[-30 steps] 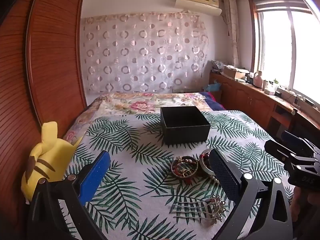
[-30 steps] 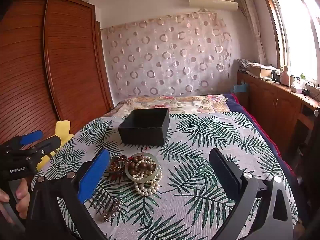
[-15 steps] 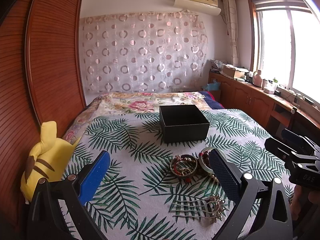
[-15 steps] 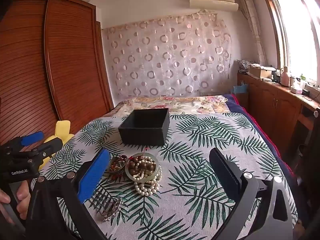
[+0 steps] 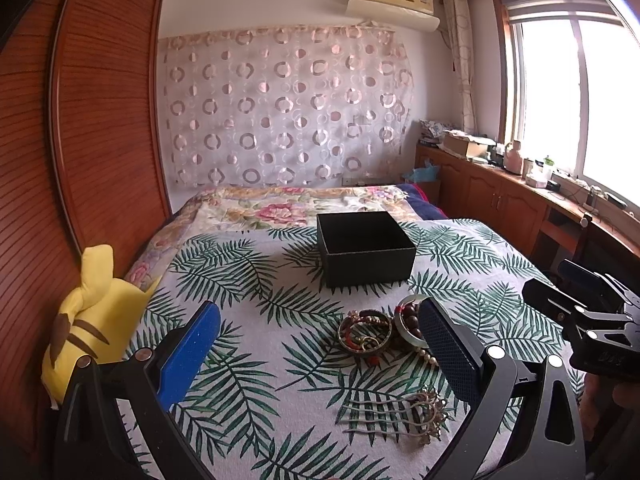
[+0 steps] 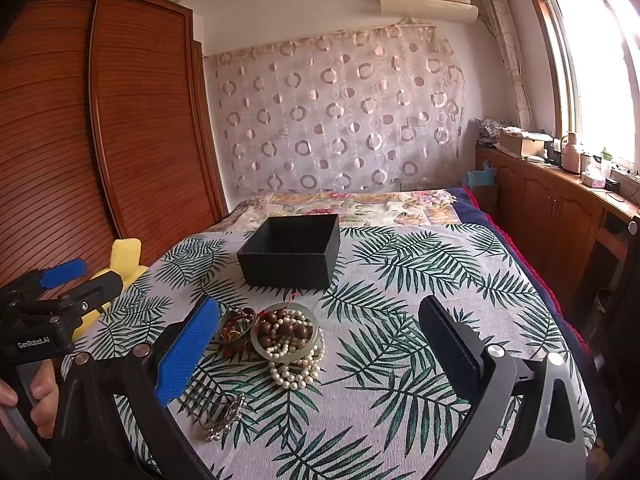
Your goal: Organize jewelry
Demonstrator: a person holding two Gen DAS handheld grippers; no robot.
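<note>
Blue-padded left tool (image 5: 318, 336) and right tool (image 6: 318, 332), both wide open, level above the jewelry pile (image 6: 276, 336).

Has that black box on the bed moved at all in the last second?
No. The black box sits on the same palm fronds of the leaf-print cover, just behind the jewelry pile; any slight shift in view is the camera drifting.

Two wrist cameras, side by side, looking up the bed

Each looks out between its own fingers, low over the leaf-print cover, facing the far curtain. Both share the black box (image 5: 366, 254) (image 6: 290, 252) and the jewelry pile (image 5: 384, 334) (image 6: 280, 334); the left view sits further left.
</note>
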